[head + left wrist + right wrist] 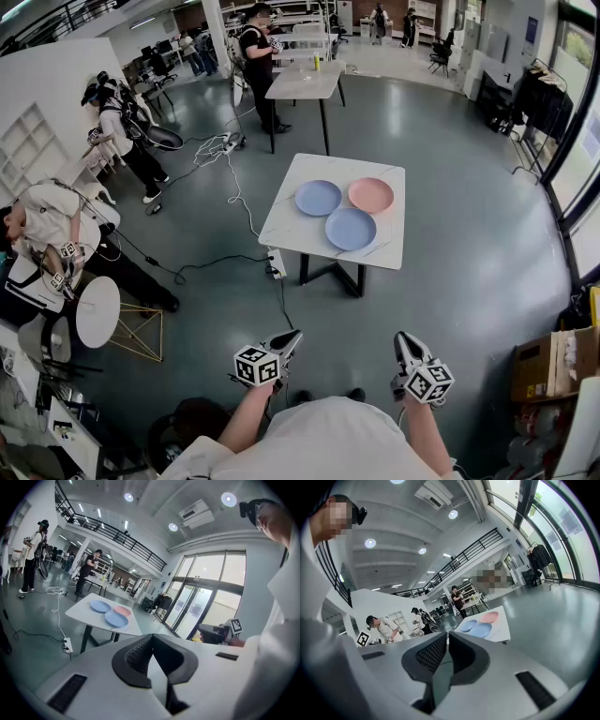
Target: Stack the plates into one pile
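stands well back from the work, bare floor (450,281) in between. holds the left gripper (292,336) low and close in, clenched tight on nothing, pads pressed together with no gap. holds the right gripper (401,337) alongside, likewise clamped and empty, aimed forward and a little downward.

further out, faces a white table (281,225), well apart from both tongs. finds three plates on it, all flat, side by side in a tight triangle: near blue plate (352,228) toward this edge, far blue plate (319,198) behind it to the left, pink plate (371,195) behind it to the right. rims just beside one another, contact not clear. none on top of another.

judges the task as not begun: no pile, no plate gripped, nothing lifted. leaves everything to do: close the distance, open a tong, take one plate by its rim, set it on a second, then bring the third onto those two.

being round, offers no long axis and no heading to speak of; lies level, hollow side up, so probably open to a rim grasp from any side. as for the table, seems to run lengthwise away from here, slightly skewed.

beyond that, takes in a second table (305,82) with a person (258,56) standing at it.
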Available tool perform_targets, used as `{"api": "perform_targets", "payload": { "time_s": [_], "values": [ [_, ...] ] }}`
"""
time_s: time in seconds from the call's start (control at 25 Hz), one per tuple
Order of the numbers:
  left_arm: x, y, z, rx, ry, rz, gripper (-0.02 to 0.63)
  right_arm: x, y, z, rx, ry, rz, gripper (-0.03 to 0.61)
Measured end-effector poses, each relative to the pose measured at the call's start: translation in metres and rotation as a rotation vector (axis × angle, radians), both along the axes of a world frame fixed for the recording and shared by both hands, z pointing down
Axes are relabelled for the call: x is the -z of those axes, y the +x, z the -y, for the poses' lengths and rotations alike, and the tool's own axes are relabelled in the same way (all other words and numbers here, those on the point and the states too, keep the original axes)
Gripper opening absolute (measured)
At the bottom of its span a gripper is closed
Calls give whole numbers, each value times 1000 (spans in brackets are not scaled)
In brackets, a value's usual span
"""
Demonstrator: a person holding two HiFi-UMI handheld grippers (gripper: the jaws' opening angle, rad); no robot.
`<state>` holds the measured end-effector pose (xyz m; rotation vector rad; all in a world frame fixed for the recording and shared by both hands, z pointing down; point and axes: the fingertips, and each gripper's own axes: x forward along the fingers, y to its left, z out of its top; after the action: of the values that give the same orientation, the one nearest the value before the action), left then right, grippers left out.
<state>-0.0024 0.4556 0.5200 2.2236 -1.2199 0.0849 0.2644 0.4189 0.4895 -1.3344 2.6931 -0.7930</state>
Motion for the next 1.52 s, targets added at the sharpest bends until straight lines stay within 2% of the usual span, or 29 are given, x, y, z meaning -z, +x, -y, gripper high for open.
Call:
{"api": "perform_targets", "payload": {
  "time_s": [0.52, 0.92, 1.32, 1.52],
  "values": [
    [-4, 5, -1, -2, -12, 2, 14, 0, 0, 1, 12, -6, 4, 34],
    [-3, 13, 2, 24, -12, 10, 14, -6, 16, 12, 9, -40, 16, 35],
    [-8, 51, 11, 52, -19, 16, 14, -14, 49, 32, 37, -63, 24, 35],
    [-14, 66, 16, 94, -15, 22, 14, -21, 65, 43, 75, -67, 14, 35]
  ]
}}
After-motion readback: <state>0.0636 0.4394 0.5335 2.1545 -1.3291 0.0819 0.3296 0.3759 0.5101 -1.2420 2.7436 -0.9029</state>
